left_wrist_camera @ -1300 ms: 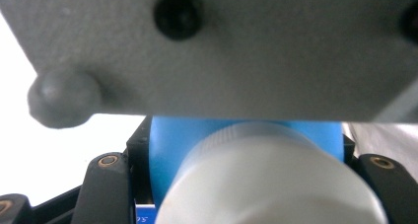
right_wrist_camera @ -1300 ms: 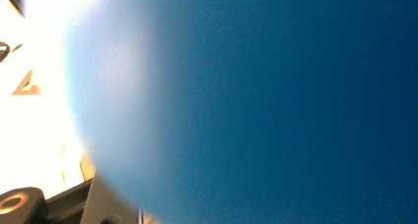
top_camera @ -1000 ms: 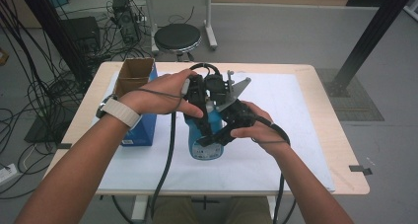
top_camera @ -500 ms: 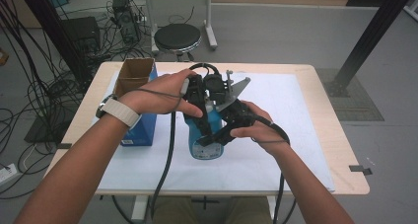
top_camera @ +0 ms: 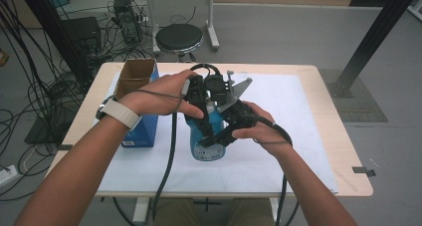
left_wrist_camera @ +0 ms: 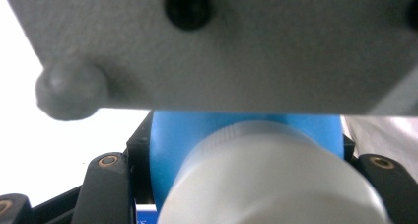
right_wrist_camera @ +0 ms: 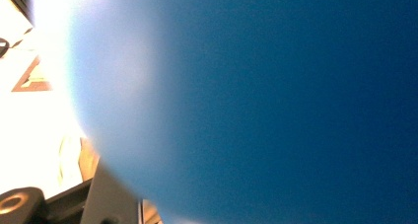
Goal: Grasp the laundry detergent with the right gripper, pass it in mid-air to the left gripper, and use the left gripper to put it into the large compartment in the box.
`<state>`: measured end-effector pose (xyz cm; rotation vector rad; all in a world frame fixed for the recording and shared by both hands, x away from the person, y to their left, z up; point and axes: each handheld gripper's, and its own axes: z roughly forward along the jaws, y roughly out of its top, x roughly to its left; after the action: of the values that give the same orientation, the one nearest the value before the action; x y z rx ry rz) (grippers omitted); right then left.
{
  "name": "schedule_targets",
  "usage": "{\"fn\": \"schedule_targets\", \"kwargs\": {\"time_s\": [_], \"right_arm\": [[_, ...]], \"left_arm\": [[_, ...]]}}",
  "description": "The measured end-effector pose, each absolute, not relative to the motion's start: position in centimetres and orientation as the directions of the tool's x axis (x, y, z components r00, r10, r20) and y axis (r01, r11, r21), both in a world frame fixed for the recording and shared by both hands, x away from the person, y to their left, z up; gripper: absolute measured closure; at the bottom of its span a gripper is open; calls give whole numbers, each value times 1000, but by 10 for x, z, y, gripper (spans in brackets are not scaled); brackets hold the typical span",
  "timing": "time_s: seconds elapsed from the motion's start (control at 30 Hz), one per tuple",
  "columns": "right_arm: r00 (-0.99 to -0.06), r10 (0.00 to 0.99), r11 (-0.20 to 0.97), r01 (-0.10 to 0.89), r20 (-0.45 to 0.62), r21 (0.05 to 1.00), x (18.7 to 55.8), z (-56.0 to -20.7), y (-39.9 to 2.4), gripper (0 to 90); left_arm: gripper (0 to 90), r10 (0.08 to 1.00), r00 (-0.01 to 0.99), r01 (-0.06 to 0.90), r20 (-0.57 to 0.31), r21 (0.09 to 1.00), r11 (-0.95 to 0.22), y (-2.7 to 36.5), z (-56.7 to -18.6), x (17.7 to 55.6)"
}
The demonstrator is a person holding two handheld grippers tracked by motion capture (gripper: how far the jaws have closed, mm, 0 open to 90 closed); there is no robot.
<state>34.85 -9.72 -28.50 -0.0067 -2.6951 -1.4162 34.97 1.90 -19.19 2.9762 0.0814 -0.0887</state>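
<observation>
The blue bottle [top_camera: 206, 141] stands upright near the middle of the bench [top_camera: 343, 166], on the white sheet [top_camera: 288, 111] that covers most of the top. The left tool [top_camera: 201, 99] comes in over the bottle from the left; in the left gripper view its jaws stand on either side of the blue bottle [left_wrist_camera: 197, 140] and white cap [left_wrist_camera: 276, 184], closed on the bottle at the cap. The right tool [top_camera: 226, 131] lies against the bottle's right side, jaws drawn in and clamped on the bottle body; the blue bottle [right_wrist_camera: 276, 105] is blurred at close range in the right gripper view. An open cardboard box [top_camera: 135, 74] atop a blue box [top_camera: 144, 129] stands just left of the left hand [top_camera: 159, 94], limiting room on that side. To the right of the right hand [top_camera: 259, 134] the sheet is open up to the bench edge; the near edge lies just below the bottle. Compared with the earlier frames, both hands, both tools and the bottle have kept their positions.
</observation>
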Motion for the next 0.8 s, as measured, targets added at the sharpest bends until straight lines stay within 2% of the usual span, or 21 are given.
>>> {"fn": "schedule_targets", "kwargs": {"time_s": [0.8], "right_arm": [[-995,-40,575,49,88,817,350,-285,-95,432]], "left_arm": [[384,59,996,70,-69,168,-983,22,-193,351]]}}
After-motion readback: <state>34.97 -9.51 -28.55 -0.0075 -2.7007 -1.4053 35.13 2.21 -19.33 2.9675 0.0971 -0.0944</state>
